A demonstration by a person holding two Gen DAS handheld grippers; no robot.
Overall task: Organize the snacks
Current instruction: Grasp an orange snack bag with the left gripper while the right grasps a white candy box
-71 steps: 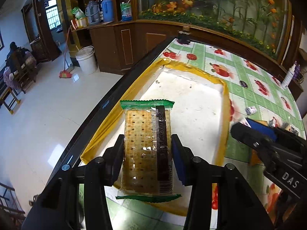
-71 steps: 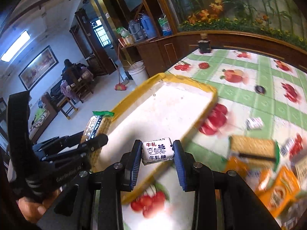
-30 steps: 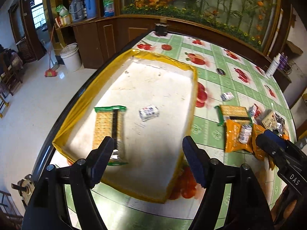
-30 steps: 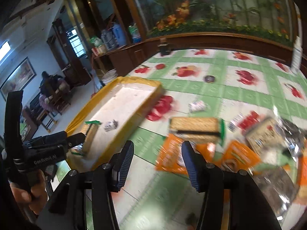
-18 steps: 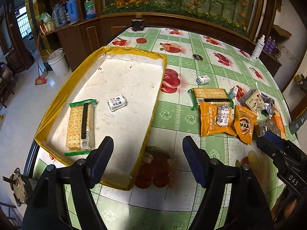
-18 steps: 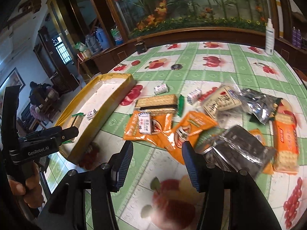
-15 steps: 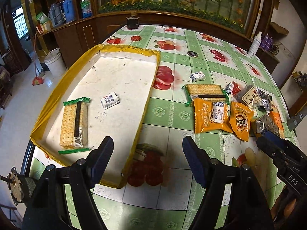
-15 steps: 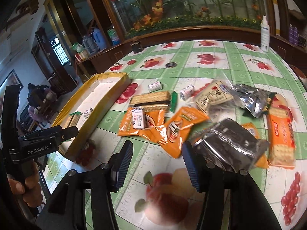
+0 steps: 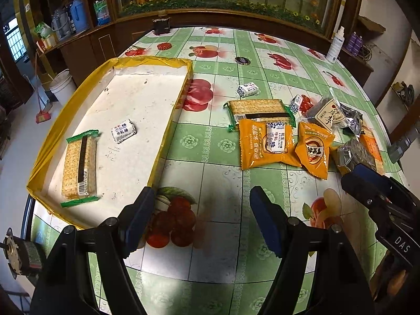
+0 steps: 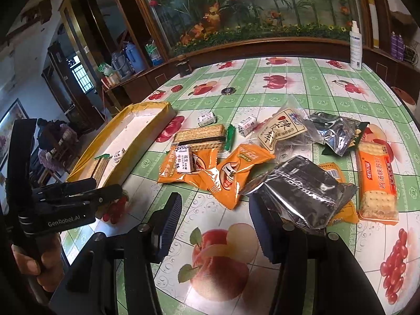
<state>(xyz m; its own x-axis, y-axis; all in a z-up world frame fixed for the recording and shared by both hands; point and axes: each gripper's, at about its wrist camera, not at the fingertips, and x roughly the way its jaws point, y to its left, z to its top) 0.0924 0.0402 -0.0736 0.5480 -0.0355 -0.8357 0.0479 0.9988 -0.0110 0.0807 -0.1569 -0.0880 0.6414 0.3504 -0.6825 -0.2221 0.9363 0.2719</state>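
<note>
Both my tongs are empty: left tongs (image 9: 199, 218) gape wide over bare desk (image 9: 210, 168) just right of the yellow tray (image 9: 168, 128), right tongs (image 10: 215, 223) half-spread. Loose snacks lie ahead and right of the left tongs. Nearest my right tongs is the dark foil pouch (image 10: 302, 191), touching the right pad, long axis diagonal. Cracker pack (image 9: 78, 162) and milk candy (image 9: 123, 130) sit in the tray.

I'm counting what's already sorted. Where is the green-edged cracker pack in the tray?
In the left wrist view, the cracker pack lies flat in the yellow tray's near left corner, beside a small white candy.
</note>
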